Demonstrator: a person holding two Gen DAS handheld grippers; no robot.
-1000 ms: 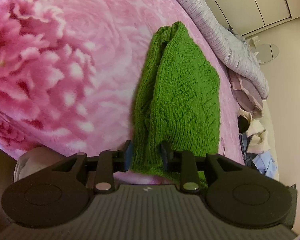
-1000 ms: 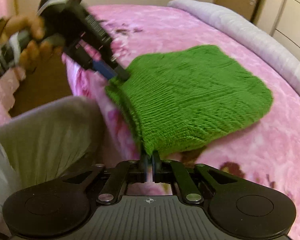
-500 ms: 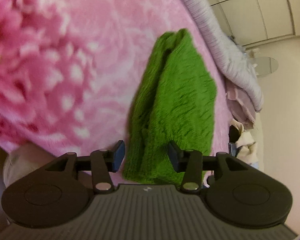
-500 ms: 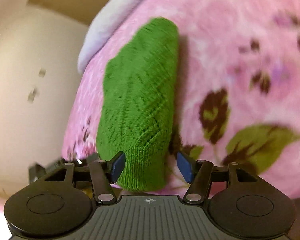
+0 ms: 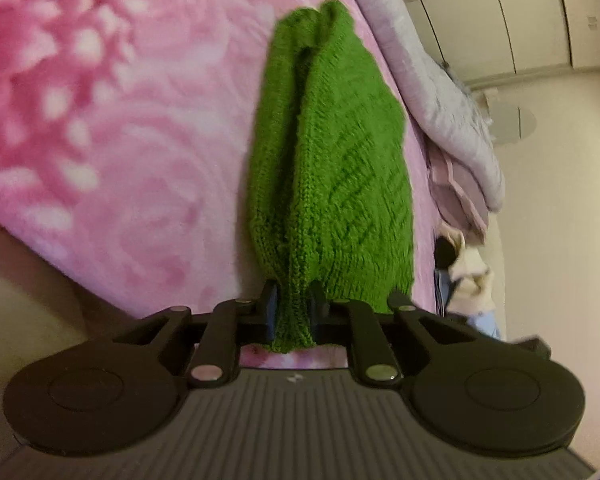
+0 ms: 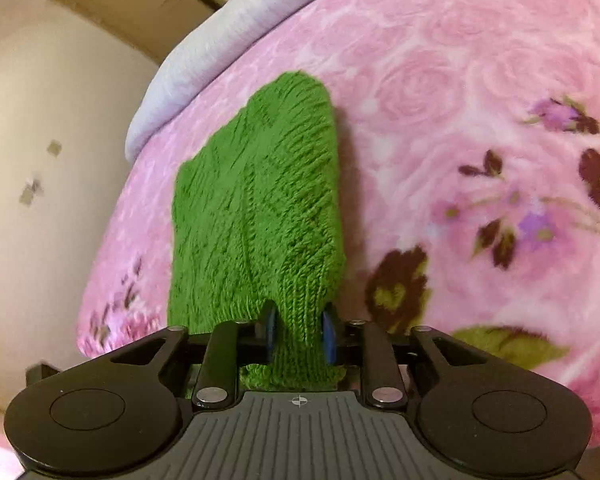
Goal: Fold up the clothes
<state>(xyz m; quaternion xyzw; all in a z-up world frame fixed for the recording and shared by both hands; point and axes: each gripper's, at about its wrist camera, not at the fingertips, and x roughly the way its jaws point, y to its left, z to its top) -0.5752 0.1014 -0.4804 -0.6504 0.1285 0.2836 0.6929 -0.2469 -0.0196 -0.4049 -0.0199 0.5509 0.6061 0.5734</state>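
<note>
Both grippers angle down at the bed. The left gripper (image 5: 293, 312) is closing, its fingers pinching a near corner of the folded green knit (image 5: 332, 168); the right gripper (image 6: 299, 332) is closing, pinching another corner. The knit lies on the pink floral blanket (image 6: 460, 92), stretching toward 12 o'clock; a grey quilt (image 5: 440, 92) lies at 1 o'clock.

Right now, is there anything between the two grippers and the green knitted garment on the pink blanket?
Nothing visible. The left gripper and right gripper are closing, each with an edge of the green knit already between its jaws.
</note>
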